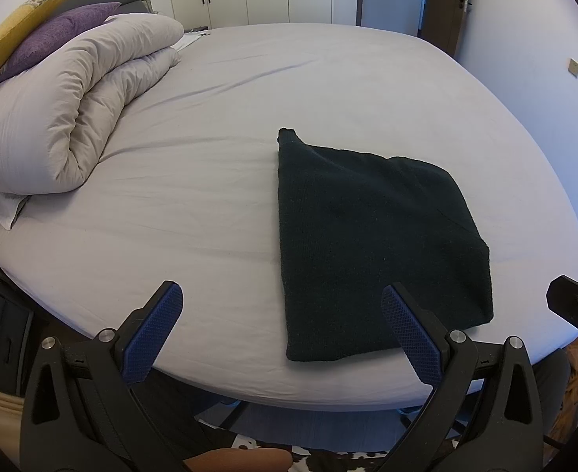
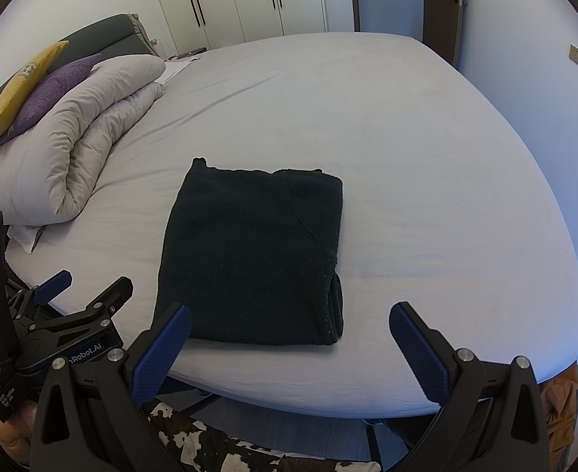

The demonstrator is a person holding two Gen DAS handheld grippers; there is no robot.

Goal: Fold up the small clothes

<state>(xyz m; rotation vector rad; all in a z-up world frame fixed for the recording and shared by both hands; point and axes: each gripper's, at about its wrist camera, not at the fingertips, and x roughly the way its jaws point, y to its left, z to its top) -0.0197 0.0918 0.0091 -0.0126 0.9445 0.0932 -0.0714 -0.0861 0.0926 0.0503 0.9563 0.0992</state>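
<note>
Both grippers hover spread wide and empty at the near edge of the bed (image 2: 426,149): right gripper (image 2: 290,324), left gripper (image 1: 281,305). On the sheet just beyond them lies a dark knit garment (image 2: 253,259), folded into a thick rectangle. It looks soft, light and limp; its near corners seem the best hold. Right of the garment is bare sheet; left, well apart, a rolled duvet (image 2: 72,145)
</note>
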